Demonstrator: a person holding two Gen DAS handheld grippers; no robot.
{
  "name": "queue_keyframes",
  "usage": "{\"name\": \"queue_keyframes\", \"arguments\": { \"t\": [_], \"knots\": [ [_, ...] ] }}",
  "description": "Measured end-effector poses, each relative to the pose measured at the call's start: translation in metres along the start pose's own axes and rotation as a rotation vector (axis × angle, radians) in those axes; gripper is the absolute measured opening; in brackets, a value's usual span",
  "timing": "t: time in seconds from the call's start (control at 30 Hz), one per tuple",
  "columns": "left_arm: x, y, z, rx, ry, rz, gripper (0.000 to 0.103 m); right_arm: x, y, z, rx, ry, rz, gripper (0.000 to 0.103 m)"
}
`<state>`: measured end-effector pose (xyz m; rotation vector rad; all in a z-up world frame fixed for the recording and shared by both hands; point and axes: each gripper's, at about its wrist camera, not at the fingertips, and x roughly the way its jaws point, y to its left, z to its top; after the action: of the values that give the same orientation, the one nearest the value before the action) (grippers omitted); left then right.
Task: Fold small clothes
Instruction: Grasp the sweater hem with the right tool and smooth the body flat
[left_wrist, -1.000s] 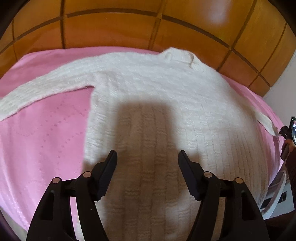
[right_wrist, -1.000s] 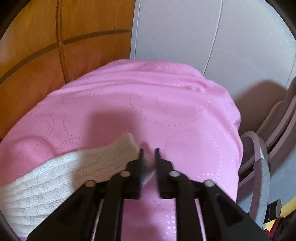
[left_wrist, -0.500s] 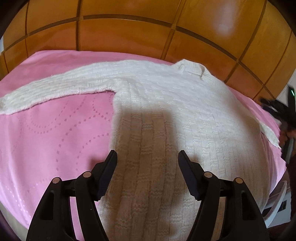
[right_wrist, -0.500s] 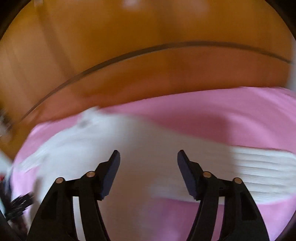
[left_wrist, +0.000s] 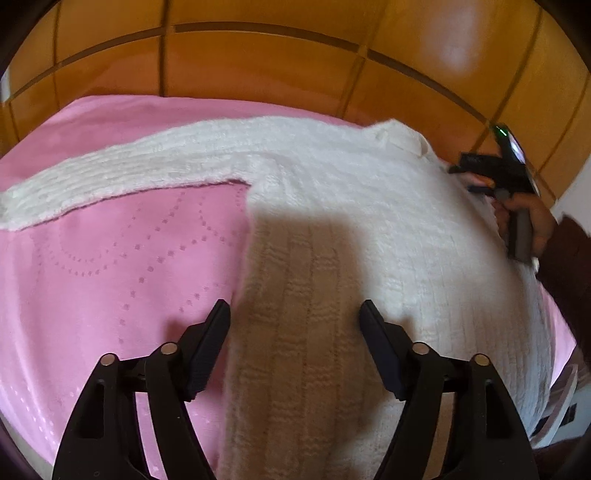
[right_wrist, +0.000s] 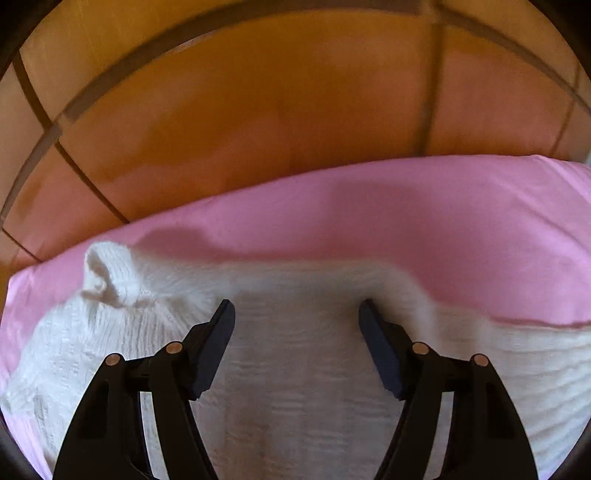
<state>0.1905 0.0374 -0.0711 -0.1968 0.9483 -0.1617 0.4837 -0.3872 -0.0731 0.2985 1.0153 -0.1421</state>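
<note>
A white knitted sweater lies flat on a pink bedspread, collar toward the headboard. One sleeve stretches out to the left. My left gripper hovers over the sweater's left side edge, jaws opening, with nothing between the pads. In the right wrist view my right gripper hangs above the sweater's shoulder, just right of the collar. Its jaws are opening and hold nothing. The other sleeve runs off to the right. The left wrist view shows the right gripper in a hand.
A wooden panelled headboard rises right behind the bed and fills the top of the right wrist view. Bare pink bedspread lies beyond the shoulder. A pale chair stands past the bed's right edge.
My right gripper let go of the sleeve cuff, swung left across the bed to the shoulder near the collar, and opened wide. My left gripper drifted left toward the sweater's side edge.
</note>
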Motion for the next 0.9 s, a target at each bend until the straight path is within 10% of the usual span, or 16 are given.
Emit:
{"name": "queue_keyframes", "arguments": {
  "t": [0.47,0.73,0.83,0.9],
  "knots": [
    [-0.033,0.045,-0.024,-0.132,0.017,-0.018,0.071,-0.139,-0.115,-0.165,0.116,0.006,0.176,0.085],
    [-0.042,0.032,-0.044,-0.053,0.059,-0.076,0.064,-0.179,-0.084,-0.261,0.09,0.123,0.327,0.045],
    [-0.039,0.031,-0.054,-0.033,0.1,-0.101,0.049,-0.185,-0.077,-0.284,0.074,0.158,0.337,0.042],
    [-0.036,0.03,-0.06,-0.018,0.13,-0.119,0.018,-0.191,-0.074,-0.295,0.058,0.176,0.329,0.013]
  ]
}}
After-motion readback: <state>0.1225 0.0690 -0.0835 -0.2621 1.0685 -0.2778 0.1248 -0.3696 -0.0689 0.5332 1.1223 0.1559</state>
